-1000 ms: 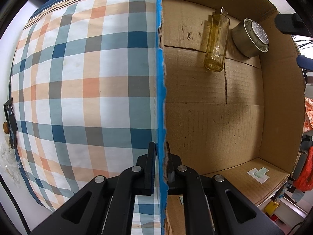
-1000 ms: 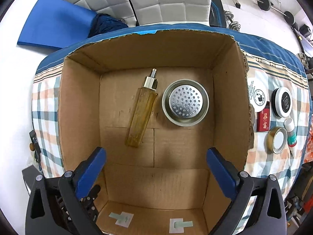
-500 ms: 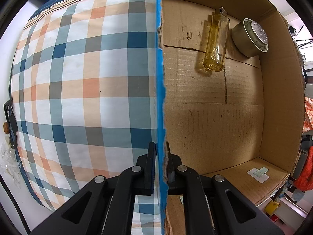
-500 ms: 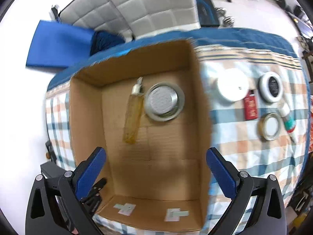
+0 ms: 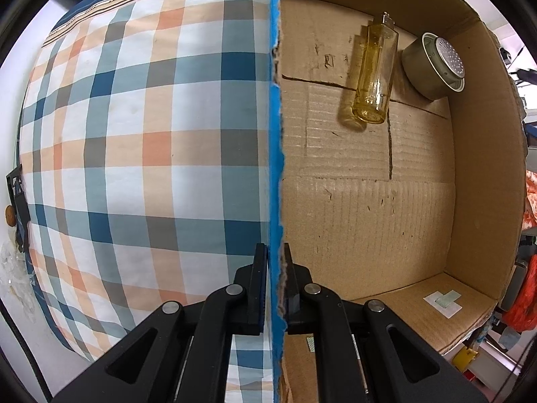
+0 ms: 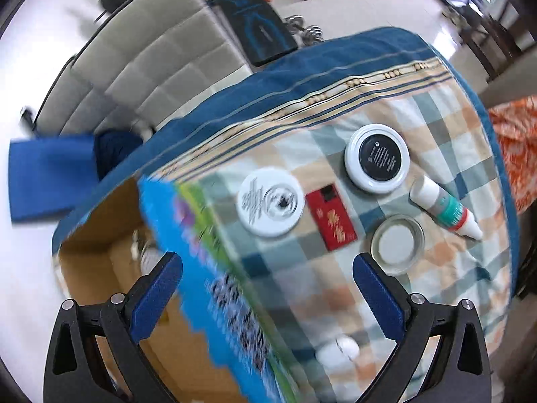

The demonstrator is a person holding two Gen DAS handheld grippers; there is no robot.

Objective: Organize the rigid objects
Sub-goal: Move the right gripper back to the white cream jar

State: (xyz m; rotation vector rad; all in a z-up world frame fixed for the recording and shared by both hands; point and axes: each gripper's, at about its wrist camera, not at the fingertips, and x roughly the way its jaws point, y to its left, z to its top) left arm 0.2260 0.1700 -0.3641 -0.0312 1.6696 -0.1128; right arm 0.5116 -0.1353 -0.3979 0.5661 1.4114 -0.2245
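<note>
On the checked cloth, right of the cardboard box, lie the loose items still to sort: white round lid, red packet, black-and-white jar, metal ring lid, small tube. All sit ahead of the right gripper; the ring lid is closest, just beyond the right-hand finger. Tube's long axis runs diagonally, nozzle toward the lower right; packet's long axis is diagonal too. Something small and white lies on the cloth below the fingers, too blurred to name. Right jaws are wide and closing, with nothing pinched; only the box wall and cloth show between them. This hand is clearly nearer the loose items, so my guess is it takes the next pick.

Left gripper is pressed together on the box's blue-edged wall, likely steadying it. Inside lie an amber bottle and a perforated metal cup, side by side at the far end.
</note>
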